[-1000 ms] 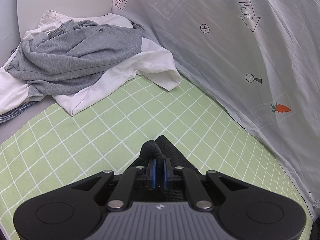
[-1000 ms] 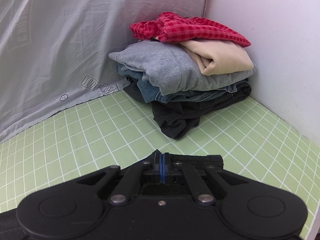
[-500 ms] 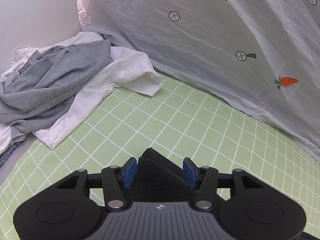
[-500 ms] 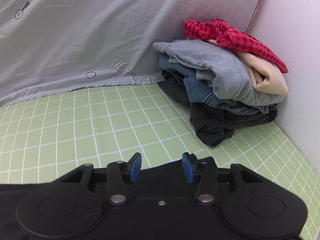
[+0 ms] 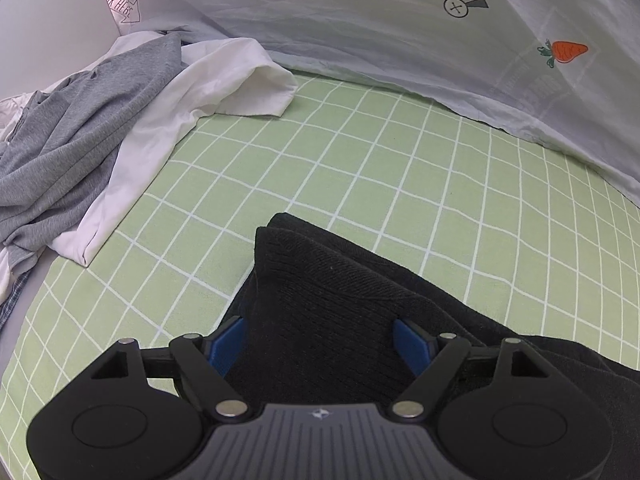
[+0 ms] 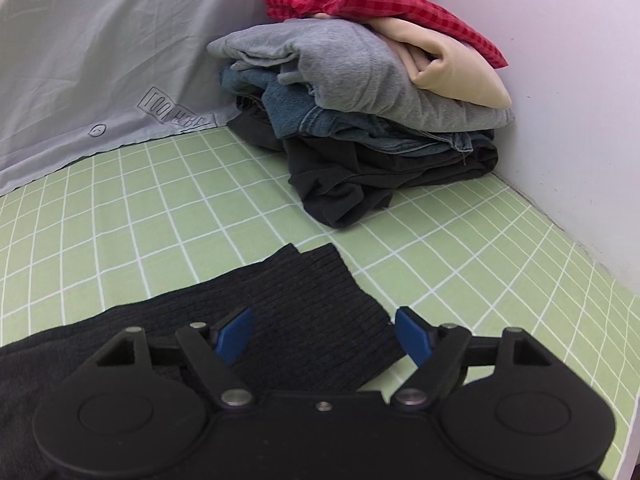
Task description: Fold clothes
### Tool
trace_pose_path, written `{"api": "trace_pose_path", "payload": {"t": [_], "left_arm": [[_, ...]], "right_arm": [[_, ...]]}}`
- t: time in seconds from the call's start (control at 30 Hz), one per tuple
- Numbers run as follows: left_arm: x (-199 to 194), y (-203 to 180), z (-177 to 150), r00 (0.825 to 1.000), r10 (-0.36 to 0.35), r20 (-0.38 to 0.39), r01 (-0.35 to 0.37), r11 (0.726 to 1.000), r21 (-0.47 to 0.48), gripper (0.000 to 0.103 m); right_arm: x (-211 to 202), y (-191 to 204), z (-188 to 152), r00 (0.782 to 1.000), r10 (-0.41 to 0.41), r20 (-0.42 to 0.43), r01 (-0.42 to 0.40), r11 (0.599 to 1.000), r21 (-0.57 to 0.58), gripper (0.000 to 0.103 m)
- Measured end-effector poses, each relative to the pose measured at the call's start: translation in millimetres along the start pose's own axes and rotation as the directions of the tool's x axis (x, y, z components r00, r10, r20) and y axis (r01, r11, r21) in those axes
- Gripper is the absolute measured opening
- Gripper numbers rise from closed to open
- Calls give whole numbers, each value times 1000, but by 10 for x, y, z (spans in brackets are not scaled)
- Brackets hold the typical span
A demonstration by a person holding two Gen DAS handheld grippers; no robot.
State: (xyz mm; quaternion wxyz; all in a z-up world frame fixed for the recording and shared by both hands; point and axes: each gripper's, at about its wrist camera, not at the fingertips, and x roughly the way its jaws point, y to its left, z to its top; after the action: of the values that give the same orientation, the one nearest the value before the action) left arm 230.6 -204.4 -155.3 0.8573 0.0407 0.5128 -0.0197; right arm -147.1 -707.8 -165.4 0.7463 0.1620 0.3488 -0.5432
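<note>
The black knit (image 5: 344,296) is laid on the green checked sheet (image 5: 360,160), filling the lower centre and lower right of the left view and the lower left and centre of the right view. It appears folded, with a doubled edge at the top of the left view and a ribbed end at the upper edge in the right view.

The left claw (image 5: 320,340) stands open, its blue pads (image 5: 228,340) clear of the fabric, which lies between and beneath them. The right claw (image 6: 324,334) is likewise open over the ribbed end. The jaws of both have just been opening; nothing is gripped.

Risks noted:
- The upper layer may spring back or slide, since the knit is thick and no longer pinned. The fold would then lose its edge.
- A pad may catch in the ribbing as a claw is lifted, and a layer would be dragged out of line.
- The ribbed end in the right view is stepped rather than flush; if the next fold is taken from it, a skewed bundle is judged likely.

Surroundings: a pile (image 6: 380,112) of finished clothes is stacked at the upper right of the right view, near the knit but apart from it. It leans, with its red item (image 6: 360,0) loose on top, and could be toppled by a careless placement. Unfolded grey and white clothes (image 5: 80,140) lie at the left of the left view, well apart.
</note>
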Motion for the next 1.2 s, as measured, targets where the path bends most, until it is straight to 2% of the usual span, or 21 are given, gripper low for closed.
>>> {"api": "trace_pose_path", "payload": {"t": [0.1, 0.17, 0.2, 0.23, 0.27, 0.3, 0.33, 0.4, 0.5, 0.6, 0.73, 0.83, 0.9, 0.97, 1.03, 1.1, 1.13, 1.17, 1.2], "left_arm": [[97, 16, 36, 1000, -12, -15, 11, 999, -39, 81], [172, 11, 64, 999, -30, -30, 28, 998, -59, 81], [204, 0, 76, 999, -30, -35, 28, 998, -61, 80], [224, -16, 84, 999, -25, -35, 23, 998, -59, 80], [230, -35, 86, 999, -18, -30, 16, 998, -54, 76], [233, -54, 88, 1000, -11, -25, 10, 999, -49, 67], [227, -79, 89, 1000, -1, -21, 0, 999, -38, 63], [190, -131, 91, 1000, 9, -12, -9, 1000, -16, 44], [130, -154, 72, 1000, 21, 8, -21, 1000, -21, 28], [61, -99, 42, 1000, 12, 27, -11, 998, -54, 18], [-122, 21, 55, 998, -23, 55, 29, 993, -116, 16], [-243, 113, 81, 996, -55, 74, 67, 985, -161, 16], [-277, 166, 95, 993, -84, 87, 98, 978, -183, 16], [-227, 188, 112, 993, -87, 81, 100, 978, -181, 18], [-118, 212, 110, 995, -79, 65, 90, 978, -189, 26], [-66, 218, 111, 996, -75, 40, 81, 981, -174, 31], [-78, 210, 104, 997, -65, 38, 70, 986, -154, 35], [-110, 198, 91, 998, -49, 44, 55, 990, -127, 46], [-146, 187, 70, 998, -29, 56, 34, 994, -100, 61]], "right_arm": [[147, -97, 84, 1000, 17, -18, -17, 1000, 17, 79], [201, -123, 116, 998, 65, -25, -64, 998, 12, 61], [218, -124, 124, 996, 82, -32, -81, 997, 12, 40], [232, -123, 129, 995, 96, -39, -96, 995, 11, 27], [247, -122, 134, 993, 111, -45, -110, 994, 11, 22], [243, -111, 135, 993, 107, -42, -107, 994, 0, 9], [227, -102, 134, 995, 93, -33, -94, 995, -17, 4], [175, -129, 142, 997, 80, -12, -81, 996, -24, 3], [72, -226, 169, 997, 76, 25, -76, 997, 9, 3], [-92, -297, 239, 995, 65, 81, -66, 998, 16, 3], [-311, -372, 359, 986, 50, 159, -54, 998, 17, 2], [-400, -398, 475, 978, 49, 201, -53, 998, 17, 2], [-339, -348, 509, 980, 59, 191, -61, 998, 6, 2], [-271, -292, 539, 981, 69, 179, -69, 998, -8, 2], [-158, -217, 546, 986, 79, 145, -75, 997, -30, 3], [-100, -70, 490, 993, 48, 107, -39, 996, -80, 4], [-76, 6, 461, 996, 30, 90, -20, 994, -106, 7], [-53, 82, 431, 997, 11, 73, -1, 991, -132, 15], [-99, 143, 387, 997, 26, 70, -17, 991, -132, 43]]}}
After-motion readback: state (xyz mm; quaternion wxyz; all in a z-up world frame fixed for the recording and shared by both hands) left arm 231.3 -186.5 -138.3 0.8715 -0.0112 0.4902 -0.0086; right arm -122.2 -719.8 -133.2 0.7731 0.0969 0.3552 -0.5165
